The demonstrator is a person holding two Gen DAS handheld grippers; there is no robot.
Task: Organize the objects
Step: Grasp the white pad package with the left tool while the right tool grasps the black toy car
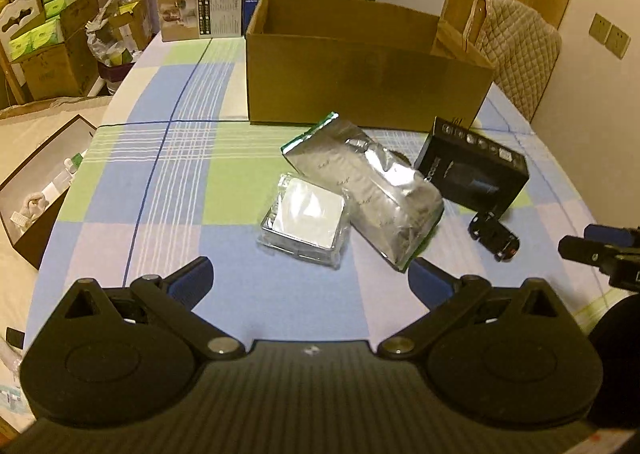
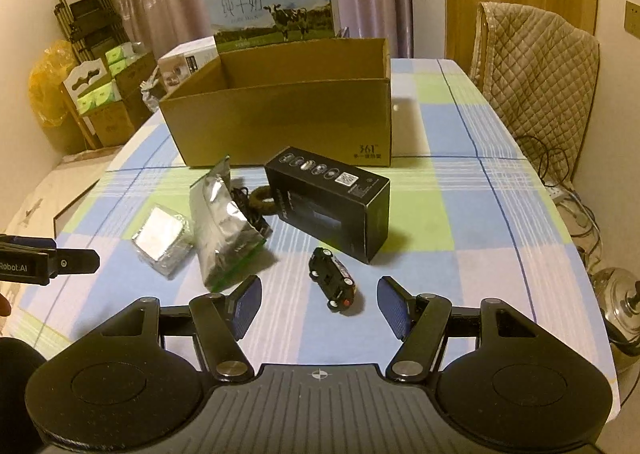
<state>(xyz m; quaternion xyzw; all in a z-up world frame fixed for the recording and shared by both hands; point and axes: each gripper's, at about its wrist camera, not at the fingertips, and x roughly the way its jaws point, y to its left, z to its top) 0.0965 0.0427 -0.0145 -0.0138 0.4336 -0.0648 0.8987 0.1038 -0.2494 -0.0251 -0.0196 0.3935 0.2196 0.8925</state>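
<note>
Right wrist view: the toy car lies on the checked tablecloth between the spread jaws of the right gripper; it could roll away. The left gripper, also open, hovers near the foil bag, which may crumple and slip.

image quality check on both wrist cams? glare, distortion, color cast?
Left wrist: warm yellow cast, strong fisheye bending the table edge, glare on the silver foil bag and the clear-wrapped square pack; dark corners. Right wrist: same cast and vignetting, toy car sharp with a soft shadow, cardboard box interior dim, foil highlights milder.
</note>
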